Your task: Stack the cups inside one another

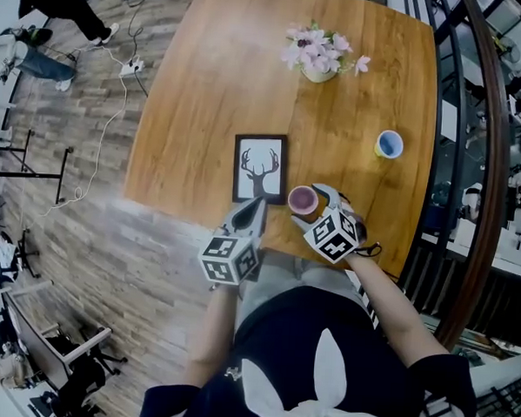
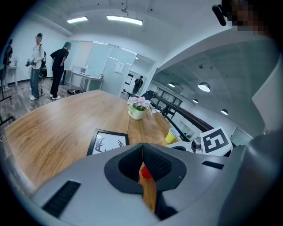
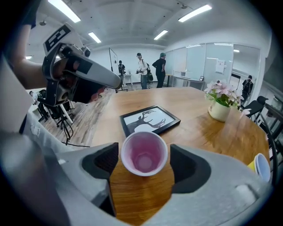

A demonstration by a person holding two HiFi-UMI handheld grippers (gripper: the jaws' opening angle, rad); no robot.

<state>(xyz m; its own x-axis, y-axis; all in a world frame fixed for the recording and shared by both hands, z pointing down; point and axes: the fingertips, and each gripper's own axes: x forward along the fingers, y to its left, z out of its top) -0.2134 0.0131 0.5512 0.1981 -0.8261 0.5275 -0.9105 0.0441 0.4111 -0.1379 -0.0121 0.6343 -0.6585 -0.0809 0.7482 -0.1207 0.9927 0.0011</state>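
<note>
A pink cup point(image 1: 303, 198) stands upright near the table's front edge, just right of a framed deer picture. In the right gripper view the pink cup point(image 3: 144, 153) sits between the two pads of my right gripper point(image 3: 144, 162), with a thin gap on each side. That right gripper point(image 1: 311, 206) is open. A yellow cup with a blue inside point(image 1: 388, 144) stands apart at the right; it also shows as the yellow cup point(image 3: 261, 167). My left gripper point(image 1: 259, 205) hovers left of the pink cup. The left gripper point(image 2: 142, 152) is shut with nothing held.
The framed deer picture point(image 1: 260, 167) lies flat left of the pink cup. A white pot of pink flowers point(image 1: 320, 56) stands at the far side. The wooden table point(image 1: 206, 87) ends close to my body. People stand on the floor point(image 1: 53, 9) beyond it.
</note>
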